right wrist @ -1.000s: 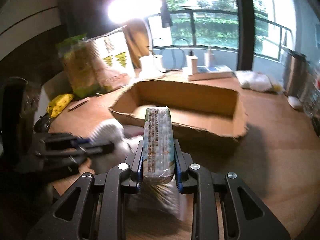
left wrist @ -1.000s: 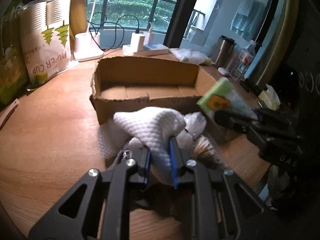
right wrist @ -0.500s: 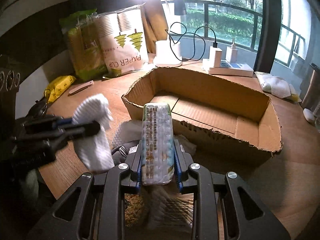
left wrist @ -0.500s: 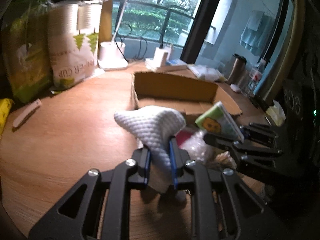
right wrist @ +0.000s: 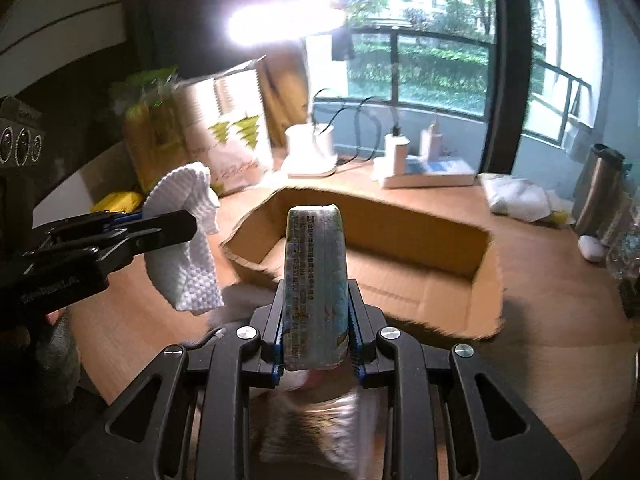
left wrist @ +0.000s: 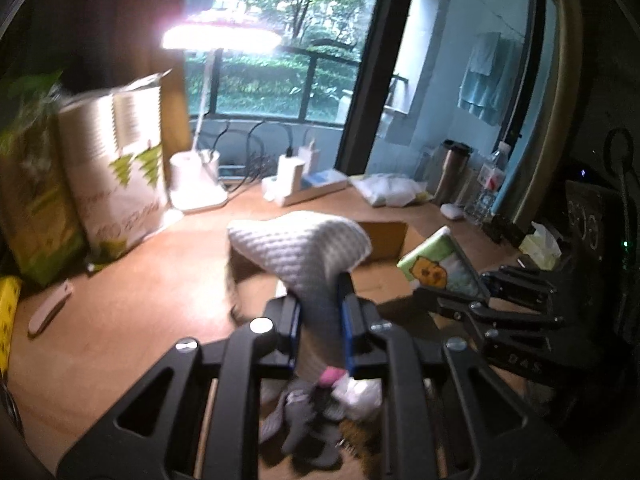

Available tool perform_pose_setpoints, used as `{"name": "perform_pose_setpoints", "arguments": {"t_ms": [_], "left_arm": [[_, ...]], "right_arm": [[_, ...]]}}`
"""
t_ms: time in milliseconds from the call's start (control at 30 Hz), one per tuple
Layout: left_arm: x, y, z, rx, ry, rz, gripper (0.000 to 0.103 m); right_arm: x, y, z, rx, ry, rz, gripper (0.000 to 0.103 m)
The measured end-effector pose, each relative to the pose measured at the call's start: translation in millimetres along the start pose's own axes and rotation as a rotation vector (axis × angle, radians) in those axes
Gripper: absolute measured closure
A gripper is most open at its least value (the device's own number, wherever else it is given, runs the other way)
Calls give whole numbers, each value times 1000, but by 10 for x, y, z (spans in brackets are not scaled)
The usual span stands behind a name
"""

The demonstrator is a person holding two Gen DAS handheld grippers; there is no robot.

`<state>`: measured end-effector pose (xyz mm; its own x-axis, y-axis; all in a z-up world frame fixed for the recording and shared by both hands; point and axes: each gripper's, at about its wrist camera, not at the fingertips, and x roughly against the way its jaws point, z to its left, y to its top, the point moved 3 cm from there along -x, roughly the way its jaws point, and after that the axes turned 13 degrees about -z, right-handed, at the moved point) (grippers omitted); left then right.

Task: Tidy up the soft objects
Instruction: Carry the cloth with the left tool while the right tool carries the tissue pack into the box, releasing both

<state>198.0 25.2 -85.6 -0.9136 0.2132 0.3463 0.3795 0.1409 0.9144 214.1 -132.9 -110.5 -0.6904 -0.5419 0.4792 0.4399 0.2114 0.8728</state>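
Observation:
My left gripper [left wrist: 320, 316] is shut on a white knitted cloth [left wrist: 300, 248] and holds it raised above the table; the cloth also shows in the right wrist view [right wrist: 184, 240]. My right gripper [right wrist: 316, 320] is shut on a green tissue pack [right wrist: 314, 280], held up in front of the open cardboard box [right wrist: 452, 248]. The pack shows in the left wrist view [left wrist: 440, 266] to the right of the cloth. A pile of soft items [left wrist: 320, 420] lies on the table below both grippers.
Paper cup bags [left wrist: 120, 168] stand at the left. A lit desk lamp [left wrist: 200, 188], chargers and a power strip [right wrist: 424, 176] sit behind the box. A steel tumbler [right wrist: 600, 192] and a white bag [right wrist: 516, 200] are at the right.
Both grippers have lifted higher with their loads. The cloth now hangs clear of the pile, and the tissue pack is higher in front of the box.

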Motion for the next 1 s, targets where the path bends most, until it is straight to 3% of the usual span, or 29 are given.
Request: {"name": "perform_pose_setpoints", "arguments": {"t_ms": [400,700,1000], "left_arm": [[-517,249,-533,-95,-45,-20,86],[-954,186,-838,-144,-63,-31,86],[-1429,-44,-852,-101,-111,81,84]], "right_arm": [[-10,133,-798,-55,-107,-58,76],[-159,81,-1153,-93,-114,-61,76],[-332,25,-1289,-124,-102,-35,76]]}}
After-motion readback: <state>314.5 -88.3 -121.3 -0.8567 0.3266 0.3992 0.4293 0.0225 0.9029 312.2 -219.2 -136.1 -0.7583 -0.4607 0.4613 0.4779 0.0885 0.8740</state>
